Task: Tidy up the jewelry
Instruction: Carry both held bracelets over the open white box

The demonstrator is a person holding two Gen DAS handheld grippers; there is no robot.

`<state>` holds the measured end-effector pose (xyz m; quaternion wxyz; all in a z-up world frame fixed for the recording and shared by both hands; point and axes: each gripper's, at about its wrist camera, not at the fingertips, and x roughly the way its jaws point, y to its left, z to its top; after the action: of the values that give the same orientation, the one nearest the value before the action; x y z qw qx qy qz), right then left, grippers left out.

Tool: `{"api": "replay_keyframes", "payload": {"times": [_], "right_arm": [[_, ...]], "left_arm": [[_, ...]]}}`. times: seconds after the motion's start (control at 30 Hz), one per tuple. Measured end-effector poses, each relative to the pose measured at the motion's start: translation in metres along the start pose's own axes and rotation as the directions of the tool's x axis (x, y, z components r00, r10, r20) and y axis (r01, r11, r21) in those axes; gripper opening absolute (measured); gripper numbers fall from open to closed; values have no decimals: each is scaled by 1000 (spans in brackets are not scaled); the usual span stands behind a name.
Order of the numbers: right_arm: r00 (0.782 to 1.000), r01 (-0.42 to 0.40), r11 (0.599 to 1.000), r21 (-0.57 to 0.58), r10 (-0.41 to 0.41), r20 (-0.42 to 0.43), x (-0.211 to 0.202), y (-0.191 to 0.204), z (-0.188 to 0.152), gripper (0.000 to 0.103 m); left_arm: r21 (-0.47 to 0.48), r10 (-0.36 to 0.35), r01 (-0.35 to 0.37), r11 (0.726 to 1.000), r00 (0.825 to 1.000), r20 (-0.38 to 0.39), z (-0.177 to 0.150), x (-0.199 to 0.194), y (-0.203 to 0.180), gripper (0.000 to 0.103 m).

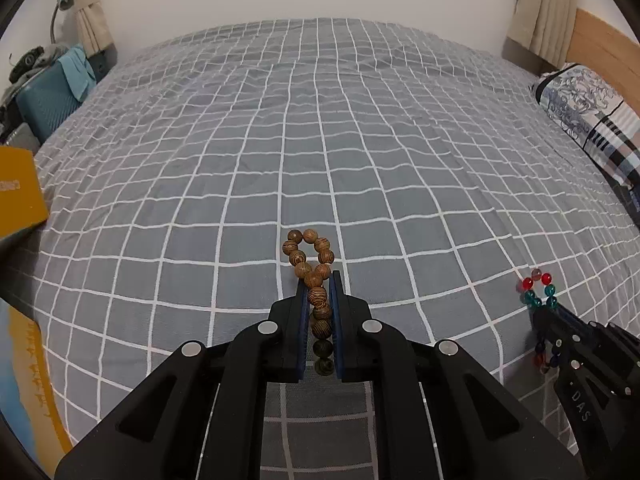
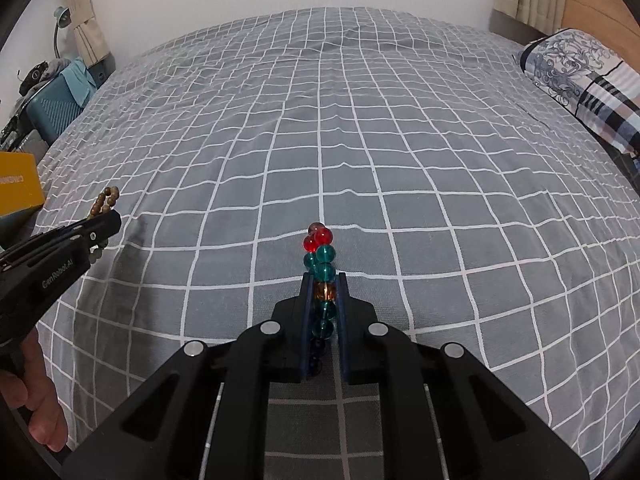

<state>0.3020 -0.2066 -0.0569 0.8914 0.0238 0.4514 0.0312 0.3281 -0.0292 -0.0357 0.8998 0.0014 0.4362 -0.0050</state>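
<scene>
My left gripper (image 1: 319,280) is shut on a brown wooden bead bracelet (image 1: 310,256), whose loop sticks out past the fingertips above the bed. My right gripper (image 2: 324,278) is shut on a glass bead bracelet (image 2: 320,252) with red, teal and amber beads. The right gripper (image 1: 548,308) with its coloured bracelet (image 1: 538,290) also shows at the right of the left wrist view. The left gripper (image 2: 108,216) with the wooden bracelet (image 2: 105,200) shows at the left of the right wrist view.
A grey bedspread (image 1: 320,140) with a white grid covers the bed. A yellow box (image 1: 18,192) lies at the bed's left edge. A patterned pillow (image 1: 592,116) lies at the right by a wooden headboard (image 1: 600,44). A teal suitcase (image 1: 48,100) stands beyond the bed's left corner.
</scene>
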Motion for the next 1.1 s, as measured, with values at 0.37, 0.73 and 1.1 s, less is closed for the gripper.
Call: {"api": "replay_keyframes", "payload": {"times": [0.37,0.73,1.1], "right_arm": [[999,-3,1000,29,2,36,-19,-10,3,9],[979,29,1000,0,-29,201,-54,-5,7,9],[968,65,998,-23,-58,242,-66,2,10,9]], "left_arm": [[5,-21,21,1000,998,53,2,-28,-8,9],[-18,-14,17,1000,992,128,0,-56,-9,9],[-34,-4,9,999,989,147,-6,-68,-3,9]]}}
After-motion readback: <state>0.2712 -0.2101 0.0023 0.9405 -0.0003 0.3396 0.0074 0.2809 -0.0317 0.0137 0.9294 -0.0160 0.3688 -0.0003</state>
